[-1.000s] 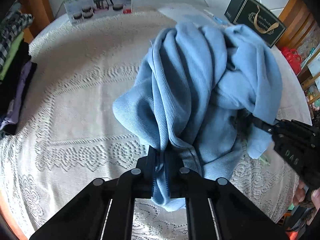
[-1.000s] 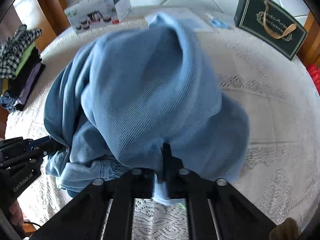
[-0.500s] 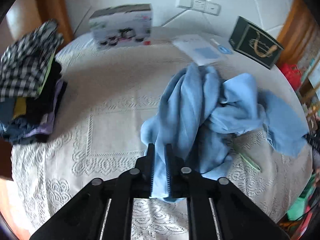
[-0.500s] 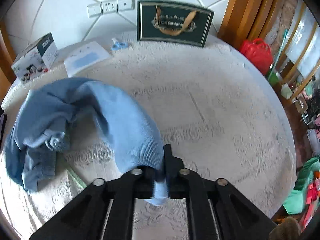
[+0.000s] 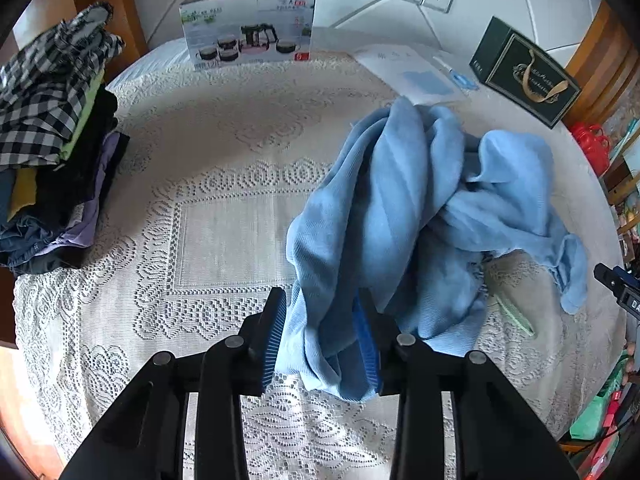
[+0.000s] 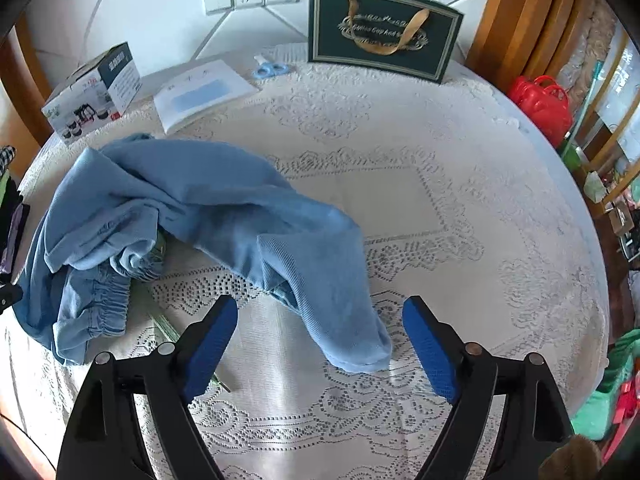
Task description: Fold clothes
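Note:
A crumpled light blue garment [image 5: 420, 208] lies on the lace tablecloth [image 5: 224, 236]. My left gripper [image 5: 320, 336] points steeply down at the garment's near edge. Its jaws are opening, and a fold of the cloth hangs slack between the blue pads [image 5: 366, 340]. In the right wrist view the garment [image 6: 192, 200] stretches from the left to a loose end resting on the cloth. That end lies between the fingers of my right gripper [image 6: 320, 340]. This gripper's jaws are opening wide, and its pads [image 6: 430, 352] stand clear of the fabric. The right gripper's tip [image 5: 618, 284] shows at the left wrist view's right edge.
A stack of folded clothes [image 5: 52, 140] topped by a checked shirt sits at the table's left edge. At the back stand a tea-set box [image 5: 248, 24], a booklet [image 6: 200, 92], small scissors [image 6: 270, 68] and a dark green gift bag [image 6: 380, 32]. A red bag [image 6: 540, 104] is beyond the right rim.
Both grippers, shut on the raised garment before, have opened. The garment has dropped onto the table, and the right gripper has swung right, drawing one end out.

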The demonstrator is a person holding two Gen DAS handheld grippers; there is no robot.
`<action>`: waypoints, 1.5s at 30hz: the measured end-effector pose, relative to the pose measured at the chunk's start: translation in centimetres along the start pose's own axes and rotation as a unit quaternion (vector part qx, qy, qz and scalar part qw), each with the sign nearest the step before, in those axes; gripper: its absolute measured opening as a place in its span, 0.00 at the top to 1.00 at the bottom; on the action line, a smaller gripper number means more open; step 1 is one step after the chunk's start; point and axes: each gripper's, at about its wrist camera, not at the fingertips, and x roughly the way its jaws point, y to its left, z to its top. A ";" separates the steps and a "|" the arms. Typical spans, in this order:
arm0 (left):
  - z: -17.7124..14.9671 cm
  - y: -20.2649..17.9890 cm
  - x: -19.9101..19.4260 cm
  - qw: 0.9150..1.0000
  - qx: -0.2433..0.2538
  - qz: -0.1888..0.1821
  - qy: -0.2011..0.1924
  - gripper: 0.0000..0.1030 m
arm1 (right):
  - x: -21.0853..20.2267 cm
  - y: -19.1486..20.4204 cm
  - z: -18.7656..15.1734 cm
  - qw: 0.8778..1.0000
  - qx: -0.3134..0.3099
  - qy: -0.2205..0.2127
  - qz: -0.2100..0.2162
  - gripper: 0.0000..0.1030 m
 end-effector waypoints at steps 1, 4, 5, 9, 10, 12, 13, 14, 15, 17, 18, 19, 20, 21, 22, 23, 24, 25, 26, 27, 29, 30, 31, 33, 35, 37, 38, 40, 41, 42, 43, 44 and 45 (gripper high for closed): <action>0.1 0.0 0.4 1.000 0.000 0.003 0.002 0.66 | 0.3 0.3 0.0 1.000 -0.002 0.003 0.011 0.18; 0.4 0.1 1.5 1.000 -0.003 0.007 0.008 0.66 | 1.4 2.1 0.3 0.998 -0.010 0.017 0.054 0.18; 0.5 0.2 1.8 1.000 -0.004 0.008 0.010 0.66 | 1.8 2.9 0.4 0.997 -0.014 0.021 0.068 0.18; 0.7 0.3 3.0 1.000 -0.004 0.004 0.019 0.66 | 3.7 6.5 0.4 0.992 -0.035 0.037 0.115 0.18; 0.7 0.3 3.3 1.000 -0.003 0.002 0.020 0.66 | 4.1 7.1 0.5 0.991 -0.038 0.039 0.121 0.18; 0.8 0.2 3.8 1.000 -0.001 -0.001 0.025 0.66 | 5.1 8.7 0.8 0.988 -0.045 0.042 0.141 0.18; 0.8 0.2 4.0 1.000 0.000 -0.003 0.027 0.66 | 5.6 9.3 1.0 0.987 -0.048 0.045 0.149 0.18; 0.8 0.1 4.2 1.000 0.002 -0.005 0.027 0.66 | 6.2 9.9 1.2 0.986 -0.047 0.046 0.156 0.18; 0.8 0.0 4.4 1.000 0.004 -0.005 0.027 0.66 | 6.9 10.4 1.4 0.985 -0.046 0.047 0.161 0.18; 0.7 -0.2 4.8 1.000 0.007 -0.003 0.029 0.66 | 8.2 11.3 1.7 0.983 -0.041 0.048 0.170 0.18; 0.7 -0.3 5.1 1.000 0.009 -0.002 0.030 0.66 | 8.7 11.5 1.8 0.983 -0.036 0.049 0.173 0.18; 0.7 -0.4 5.3 0.999 0.011 0.001 0.031 0.69 | 9.2 11.8 2.0 0.982 -0.036 0.049 0.177 0.20; 0.6 -0.4 5.5 0.999 0.011 0.005 0.032 0.88 | 9.6 12.2 2.1 0.982 -0.038 0.048 0.181 0.46; 0.6 -0.4 5.7 0.999 0.009 0.011 0.035 0.94 | 9.9 12.5 2.3 0.981 -0.040 0.048 0.185 0.70; 0.6 -0.2 5.8 0.999 0.004 0.016 0.037 0.94 | 10.0 12.8 2.5 0.982 -0.047 0.048 0.175 0.84; 0.7 0.0 5.6 0.999 -0.001 0.019 0.036 0.95 | 9.7 12.8 2.6 0.985 -0.054 0.045 0.158 0.85; 0.7 0.2 5.3 0.999 -0.007 0.023 0.033 0.95 | 9.2 12.6 2.7 0.987 -0.061 0.039 0.141 0.85; 0.7 0.5 4.8 0.999 -0.013 0.027 0.027 0.95 | 8.4 11.8 2.8 0.989 -0.061 0.029 0.128 0.86; 0.7 0.9 4.1 0.999 -0.018 0.027 0.021 0.96 | 7.3 10.7 2.9 0.991 -0.059 0.017 0.116 0.87; 0.6 1.2 3.4 0.999 -0.021 0.028 0.016 0.96 | 5.9 9.4 3.0 0.993 -0.054 0.006 0.108 0.87; 0.3 1.6 2.1 0.999 -0.026 0.027 0.010 0.96 | 2.9 6.5 3.0 0.995 -0.044 -0.018 0.085 0.87; 0.1 1.6 1.4 0.999 -0.029 0.019 0.010 0.95 | 1.5 5.3 2.8 0.997 -0.043 -0.031 0.064 0.87; -0.3 1.4 0.6 0.999 -0.030 0.008 0.010 0.95 | -0.5 3.3 2.3 0.997 -0.033 -0.044 0.045 0.87; -1.0 0.9 -0.7 1.000 -0.019 0.008 0.007 0.95 | -3.5 0.1 1.3 0.998 -0.011 -0.058 0.018 0.87; -1.5 0.4 -1.1 1.000 -0.011 -0.012 0.015 0.92 | -6.3 -3.9 -0.2 0.997 0.013 -0.065 -0.033 0.87; -1.9 -0.2 -1.2 0.999 -0.004 -0.036 0.026 0.87 | -8.6 -8.3 -1.8 0.993 0.044 -0.063 -0.084 0.87; -2.0 -0.7 -1.3 0.999 0.003 -0.043 0.026 0.80 | -9.3 -10.7 -2.8 0.991 0.066 -0.055 -0.107 0.87; -1.9 -1.9 -1.5 0.998 0.014 -0.051 0.020 0.63 | -9.8 -15.2 -5.1 0.983 0.109 -0.030 -0.142 0.86; -1.8 -2.5 -1.5 0.998 0.017 -0.055 0.018 0.60 | -9.6 -16.9 -6.3 0.980 0.125 -0.018 -0.154 0.86; -1.5 -2.9 -1.6 0.998 0.018 -0.055 0.014 0.60 | -9.5 -18.6 -7.4 0.976 0.142 -0.005 -0.166 0.86; -1.1 -3.3 -1.5 0.998 0.018 -0.052 0.008 0.60 | -9.3 -20.0 -8.4 0.972 0.153 0.005 -0.176 0.86; -0.6 -3.6 -1.4 0.999 0.016 -0.049 0.003 0.60 | -9.0 -21.3 -9.3 0.969 0.163 0.015 -0.184 0.86; 0.1 -3.8 -1.1 0.999 0.013 -0.046 -0.001 0.60 | -8.6 -22.9 -10.2 0.966 0.173 0.024 -0.193 0.86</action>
